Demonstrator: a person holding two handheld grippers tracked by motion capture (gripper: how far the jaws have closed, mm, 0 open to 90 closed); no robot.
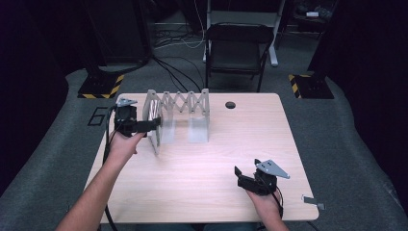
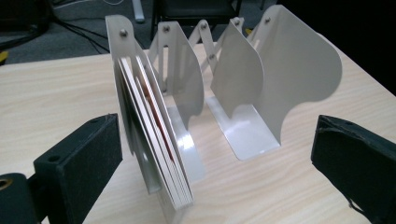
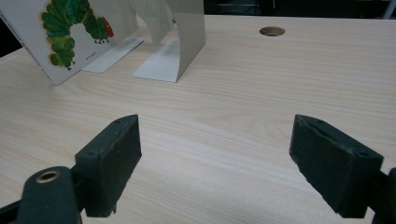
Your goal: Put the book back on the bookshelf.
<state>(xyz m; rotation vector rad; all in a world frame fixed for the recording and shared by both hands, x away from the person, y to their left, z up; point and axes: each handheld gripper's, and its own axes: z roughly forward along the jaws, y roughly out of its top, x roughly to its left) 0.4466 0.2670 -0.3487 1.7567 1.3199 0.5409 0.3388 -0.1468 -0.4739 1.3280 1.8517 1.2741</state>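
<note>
At the rack's (image 2: 261, 79) end slot, left gripper (image 2: 210, 154) is gaping around the book (image 2: 154, 149)
Dividers are keeping it upright; right gripper (image 3: 215, 154) is idling, jaws apart

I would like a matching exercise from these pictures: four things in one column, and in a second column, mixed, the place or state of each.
Things:
1. book
2. left gripper
3. right gripper
4. round hole

Places or states:
A. open, over bare wood near the table's front right
B. in the tabletop, at the far edge
C. upright in the end slot of the expanding rack
D. open, at the rack's left end

Pairs: 1-C, 2-D, 3-A, 4-B
</note>
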